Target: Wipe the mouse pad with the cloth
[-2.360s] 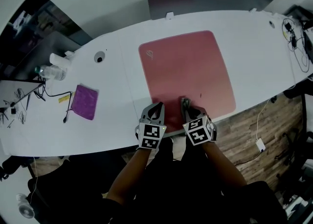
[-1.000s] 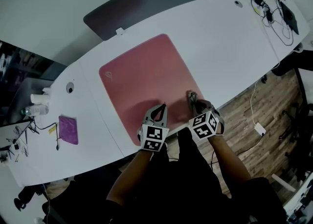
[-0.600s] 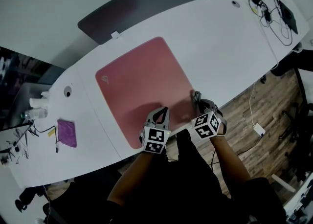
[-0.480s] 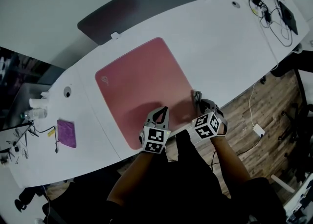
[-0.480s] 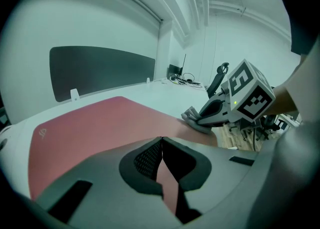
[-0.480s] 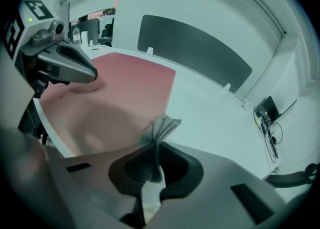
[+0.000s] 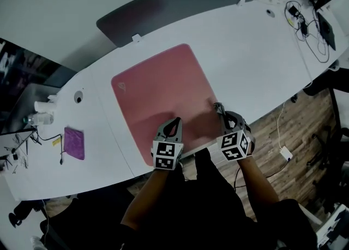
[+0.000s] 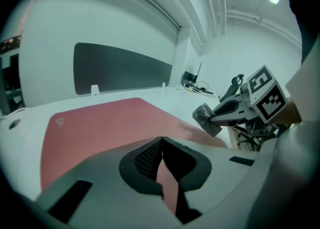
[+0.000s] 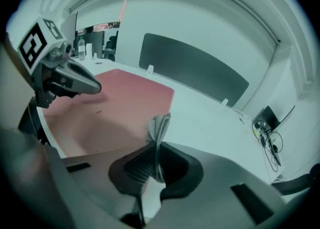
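Cloth (image 9: 159, 124) — one — clamped in right gripper (image 9: 156, 145), one mouse pad (image 7: 163, 88), left gripper (image 8: 161, 140) closed

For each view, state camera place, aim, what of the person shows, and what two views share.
Head view: on the head, steeply down at the mouse pad; forearms, left gripper, right gripper show.
Left gripper view: rides that gripper, along its shut jaws; right gripper shows.
Right gripper view: along jaws clamping the cloth; left gripper shows.
All share the mouse pad.

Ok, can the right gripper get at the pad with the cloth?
Probably yes: the right gripper, shut on the cloth, is at the near right edge of the pad; nothing lies on it, and the left gripper is aside.
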Tool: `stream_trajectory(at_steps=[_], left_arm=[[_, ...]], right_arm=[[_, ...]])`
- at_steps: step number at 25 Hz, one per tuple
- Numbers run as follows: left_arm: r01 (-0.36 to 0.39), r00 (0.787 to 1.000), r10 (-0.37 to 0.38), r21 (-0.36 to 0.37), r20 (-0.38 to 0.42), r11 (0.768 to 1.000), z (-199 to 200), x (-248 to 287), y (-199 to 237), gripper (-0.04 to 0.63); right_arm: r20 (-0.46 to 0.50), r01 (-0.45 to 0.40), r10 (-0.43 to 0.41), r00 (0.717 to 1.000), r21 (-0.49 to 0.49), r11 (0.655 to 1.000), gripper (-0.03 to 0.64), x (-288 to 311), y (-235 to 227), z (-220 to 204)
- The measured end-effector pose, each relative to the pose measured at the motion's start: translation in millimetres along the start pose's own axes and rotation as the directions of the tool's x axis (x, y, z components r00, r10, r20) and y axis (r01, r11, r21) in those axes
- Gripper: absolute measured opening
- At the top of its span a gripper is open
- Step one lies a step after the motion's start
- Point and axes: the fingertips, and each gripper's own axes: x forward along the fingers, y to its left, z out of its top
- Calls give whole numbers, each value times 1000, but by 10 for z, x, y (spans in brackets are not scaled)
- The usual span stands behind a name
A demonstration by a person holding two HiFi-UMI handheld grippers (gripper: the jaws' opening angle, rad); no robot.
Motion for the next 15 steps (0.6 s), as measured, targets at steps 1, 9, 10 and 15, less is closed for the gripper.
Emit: stream_trajectory(at_steps=[1,9,10,15], left_arm=[[-22,1000,22,-5,11,1000,38,-44,93,21],[-144,983,147,-37,106,989,372,-529,569,21],[-161,979,165,-43,123,986,432,-595,631,21],[-240,941,253,-82,226,967,775,-953,972,21]], right_arm=[[37,-1,1,999,10,1000,32,-37,-18,121],[425,-102,64,903,67,993,32,-553,38,1395],[474,-97,65,878,43,994,32,-641,64,1565],[649,-72,72,758,-26,997,32,-1026,183,2245]])
